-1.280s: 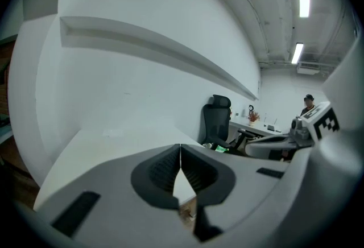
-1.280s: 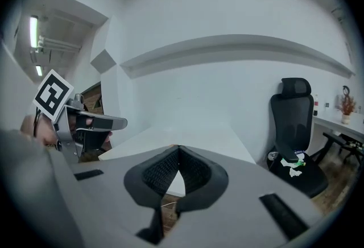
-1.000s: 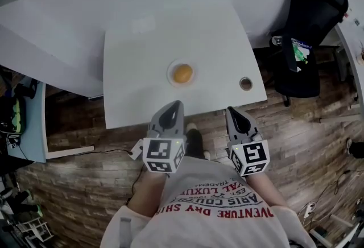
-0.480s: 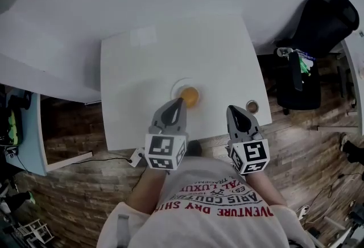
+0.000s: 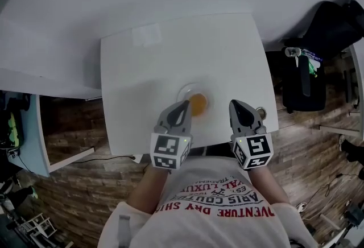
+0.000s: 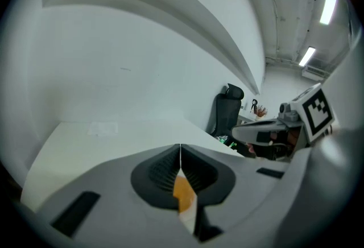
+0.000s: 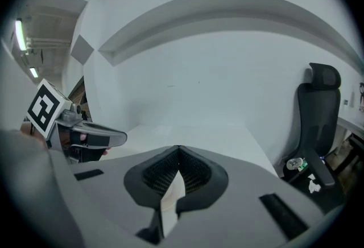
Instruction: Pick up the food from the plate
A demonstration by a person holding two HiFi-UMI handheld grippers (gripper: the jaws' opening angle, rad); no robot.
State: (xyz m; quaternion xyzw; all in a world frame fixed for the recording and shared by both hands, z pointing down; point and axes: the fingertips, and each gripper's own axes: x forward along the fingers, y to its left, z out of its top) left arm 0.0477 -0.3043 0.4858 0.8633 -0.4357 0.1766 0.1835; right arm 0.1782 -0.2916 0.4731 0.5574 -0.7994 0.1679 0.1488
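– So, where's the food [image 5: 198, 104]?
– On the plate [image 5: 183, 91], close to the near edge of the desk [image 5: 136, 87], a little right of middle. It's an orange lump, alone on the plate.
– And the grippers?
– The left gripper [image 5: 183, 104] hangs with its tip just left of the food, over the plate's near rim. Its jaws are pressed together with nothing in them. The orange shows only through the slit behind the tips, so the food lies below, not gripped. The right gripper [image 5: 235, 104] is off to the right of the plate, jaws likewise together and empty.
– Why held like that?
– My guess is an approach: both sit over the near edge, and the left one is lined up on the food. It would have to open before taking anything.
– Room to work?
– Plenty far and left. That's bare desk, with only a pale sheet [image 5: 147, 34] far back. It's tighter on the right, where a small cup [image 5: 261, 111] sits by the desk's right edge, just beyond the right gripper. With the plate so near the edge, a push toward the person could slide it off.
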